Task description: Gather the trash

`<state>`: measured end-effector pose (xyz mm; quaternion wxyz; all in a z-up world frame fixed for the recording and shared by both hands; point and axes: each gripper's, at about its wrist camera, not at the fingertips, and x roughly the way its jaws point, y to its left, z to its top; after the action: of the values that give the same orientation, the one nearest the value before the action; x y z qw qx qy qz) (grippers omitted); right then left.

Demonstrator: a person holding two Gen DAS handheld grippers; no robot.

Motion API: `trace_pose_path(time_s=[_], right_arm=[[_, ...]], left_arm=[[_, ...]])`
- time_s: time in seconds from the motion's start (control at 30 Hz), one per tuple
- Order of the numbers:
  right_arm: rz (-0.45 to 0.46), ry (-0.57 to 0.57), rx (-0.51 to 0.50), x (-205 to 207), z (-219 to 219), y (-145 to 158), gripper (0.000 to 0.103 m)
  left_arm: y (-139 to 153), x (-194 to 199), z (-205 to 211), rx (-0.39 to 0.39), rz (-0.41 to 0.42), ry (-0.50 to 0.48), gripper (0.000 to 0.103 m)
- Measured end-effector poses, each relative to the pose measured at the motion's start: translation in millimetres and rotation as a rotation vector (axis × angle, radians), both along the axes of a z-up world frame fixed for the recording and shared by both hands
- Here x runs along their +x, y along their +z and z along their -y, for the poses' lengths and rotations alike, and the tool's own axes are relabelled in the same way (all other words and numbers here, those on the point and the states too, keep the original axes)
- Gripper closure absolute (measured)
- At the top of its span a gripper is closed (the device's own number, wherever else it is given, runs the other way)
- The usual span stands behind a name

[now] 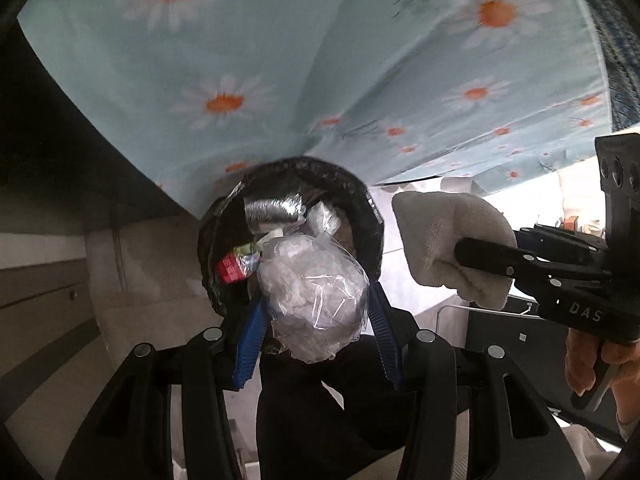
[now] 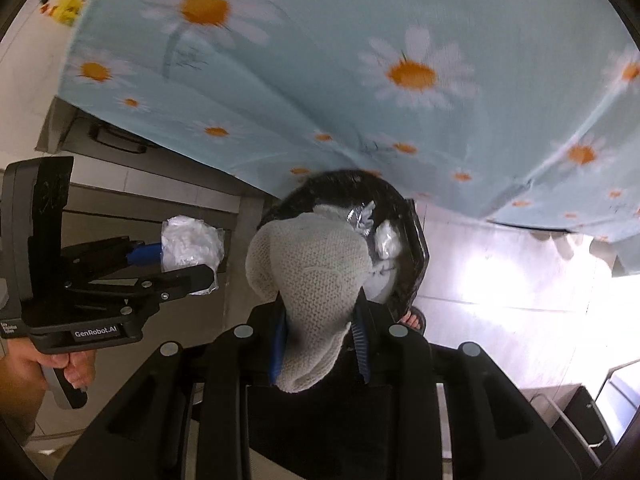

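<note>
My left gripper (image 1: 316,312) is shut on a clear plastic bag of white crumpled tissue (image 1: 312,300), held above a black-lined trash bin (image 1: 360,200) that holds foil and wrappers. The bag also shows in the right wrist view (image 2: 188,248) in the left gripper (image 2: 180,264). My right gripper (image 2: 320,332) is shut on a grey knitted sock (image 2: 312,276), just over the bin (image 2: 408,240). In the left wrist view the sock (image 1: 444,240) hangs from the right gripper (image 1: 472,256) to the right of the bin.
A light blue cloth with daisies (image 1: 280,60) hangs over the table edge behind the bin (image 2: 360,60). Pale tiled floor (image 2: 500,280) lies around it. A yellow bag (image 2: 72,0) sits at the far left. A person's sandalled foot (image 2: 414,320) is by the bin.
</note>
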<state>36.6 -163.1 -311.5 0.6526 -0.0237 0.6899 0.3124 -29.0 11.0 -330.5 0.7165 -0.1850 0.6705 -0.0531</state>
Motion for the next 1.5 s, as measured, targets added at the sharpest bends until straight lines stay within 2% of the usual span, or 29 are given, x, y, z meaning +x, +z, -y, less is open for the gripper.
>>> trace_pose_path(time_s=[0.23, 0.53, 0.6, 0.63, 0.7, 0.97, 1.13, 1.2, 1.4, 1.5], right_arm=[[-0.031, -0.005, 0.002, 5.1, -4.7, -15.2, 0.072], [-0.013, -0.003, 0.032, 10.6, -3.9, -1.7, 0.069], [-0.004, -0.002, 0.036, 9.9, -5.6, -0.2, 0.063], [-0.002, -0.005, 0.037, 9.7, -5.8, 0.8, 0.062], [0.015, -0.017, 0.033, 9.4, -5.3, 3.4, 0.049], [0.031, -0.036, 0.017, 8.4, 1.1, 10.6, 0.048], [0.061, -0.040, 0.033, 4.6, 7.3, 30.7, 0.048], [0.075, -0.045, 0.041, 3.2, 11.2, 41.0, 0.040], [0.131, -0.052, 0.097, 0.8, 26.4, 77.0, 0.037], [0.204, -0.054, 0.118, -0.6, 36.0, 102.7, 0.027]], left_arm=[[-18.2, 1.8, -1.0, 0.007, -0.034, 0.019, 0.055], [-12.4, 1.9, -2.4, 0.016, -0.021, 0.040, 0.054], [-10.2, 1.7, -2.4, 0.021, -0.021, 0.042, 0.053], [-9.9, 2.1, -2.4, 0.026, -0.023, 0.043, 0.045], [-10.3, 2.0, -3.2, 0.039, -0.030, 0.048, 0.037], [-13.5, -7.9, -8.5, 0.066, -0.051, 0.075, 0.037], [-1.4, -11.0, -5.9, 0.075, -0.039, 0.083, 0.037], [7.6, -13.3, -3.9, 0.081, -0.026, 0.092, 0.037], [48.9, -15.9, 6.0, 0.101, 0.051, 0.108, 0.037], [73.8, -17.4, 14.1, 0.122, 0.106, 0.097, 0.037]])
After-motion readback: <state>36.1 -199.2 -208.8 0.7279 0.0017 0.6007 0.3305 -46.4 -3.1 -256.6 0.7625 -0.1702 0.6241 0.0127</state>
